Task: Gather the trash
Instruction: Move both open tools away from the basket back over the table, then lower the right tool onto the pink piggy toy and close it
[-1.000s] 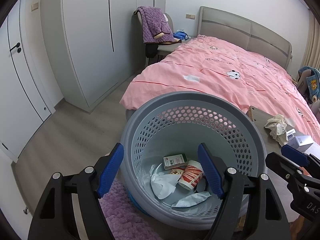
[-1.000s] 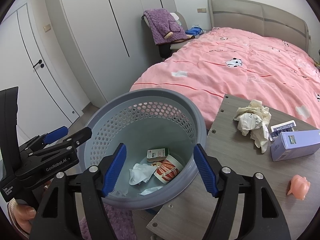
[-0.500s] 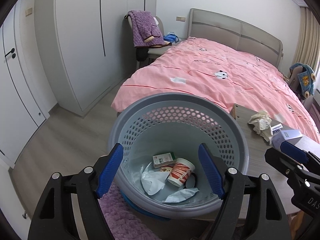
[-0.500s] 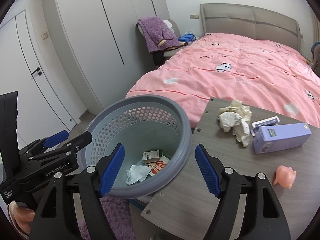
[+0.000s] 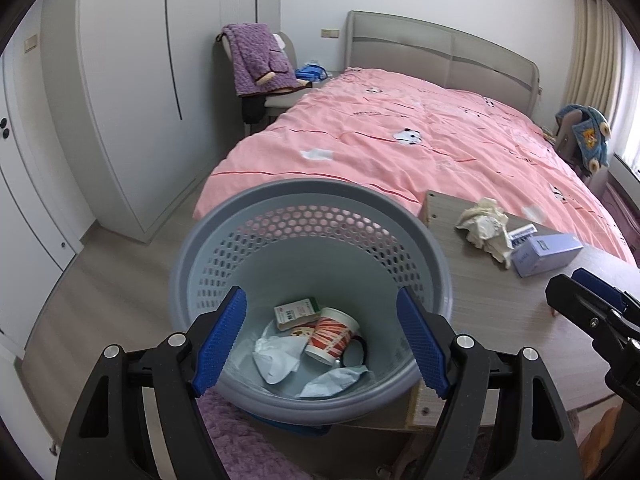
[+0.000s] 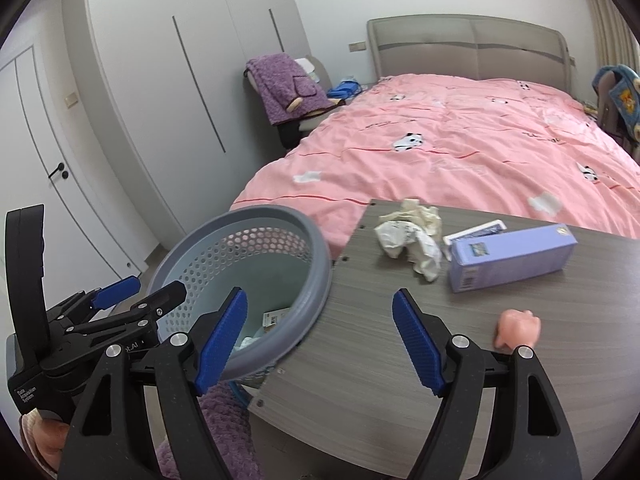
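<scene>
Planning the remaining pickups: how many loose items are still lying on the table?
4: crumpled paper at the far edge, a small blue-white pack behind the purple box, and a pink toy nearer. Others may lie outside the view.

A grey-blue trash basket (image 5: 312,220) with a perforated upper wall stood just beside the left edge of the counter (image 6: 440,340), its rim touching it. Inside lay a red-and-white paper cup (image 5: 331,338) on its side, a small green-and-white carton (image 5: 296,313) and some crumpled white tissues (image 5: 276,360). On the counter a crumpled wad of cream paper (image 6: 412,236) lay near the far edge, and just beside it, to the right, a pale purple box (image 6: 512,256) lay flat.
</scene>
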The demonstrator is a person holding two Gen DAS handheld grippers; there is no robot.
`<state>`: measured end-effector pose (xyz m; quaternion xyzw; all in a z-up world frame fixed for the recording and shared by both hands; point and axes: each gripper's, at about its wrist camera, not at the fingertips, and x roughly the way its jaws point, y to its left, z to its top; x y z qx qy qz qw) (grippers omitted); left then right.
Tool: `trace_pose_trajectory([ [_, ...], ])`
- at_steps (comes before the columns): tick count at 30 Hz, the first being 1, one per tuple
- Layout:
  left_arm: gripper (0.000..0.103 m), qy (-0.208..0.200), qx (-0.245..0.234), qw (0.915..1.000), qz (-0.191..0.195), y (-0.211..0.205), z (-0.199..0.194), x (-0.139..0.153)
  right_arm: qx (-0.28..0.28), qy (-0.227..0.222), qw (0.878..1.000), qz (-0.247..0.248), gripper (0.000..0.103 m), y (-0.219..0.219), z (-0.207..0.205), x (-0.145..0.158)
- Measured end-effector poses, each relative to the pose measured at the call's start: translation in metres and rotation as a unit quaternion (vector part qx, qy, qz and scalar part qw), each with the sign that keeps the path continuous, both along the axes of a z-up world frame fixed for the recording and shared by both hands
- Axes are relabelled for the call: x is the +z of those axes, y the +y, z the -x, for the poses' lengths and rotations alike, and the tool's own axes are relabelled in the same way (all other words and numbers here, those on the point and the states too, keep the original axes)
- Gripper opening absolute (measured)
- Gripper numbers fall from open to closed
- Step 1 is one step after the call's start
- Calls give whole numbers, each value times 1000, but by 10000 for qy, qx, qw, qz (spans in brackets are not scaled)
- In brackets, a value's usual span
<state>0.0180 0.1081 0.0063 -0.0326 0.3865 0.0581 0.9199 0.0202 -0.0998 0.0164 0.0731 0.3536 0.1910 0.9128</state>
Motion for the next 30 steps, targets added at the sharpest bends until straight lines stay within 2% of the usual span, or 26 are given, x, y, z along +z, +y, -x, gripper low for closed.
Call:
trace_pose_trajectory([
  [21, 74, 161, -806, 9966, -108, -76, -21, -6, -952, 175, 9953, -12, 74, -91, 6, -17],
  [30, 74, 245, -1008, 9944, -176, -95, -31, -12, -1219, 438, 9916, 46, 74, -115, 1, -40],
])
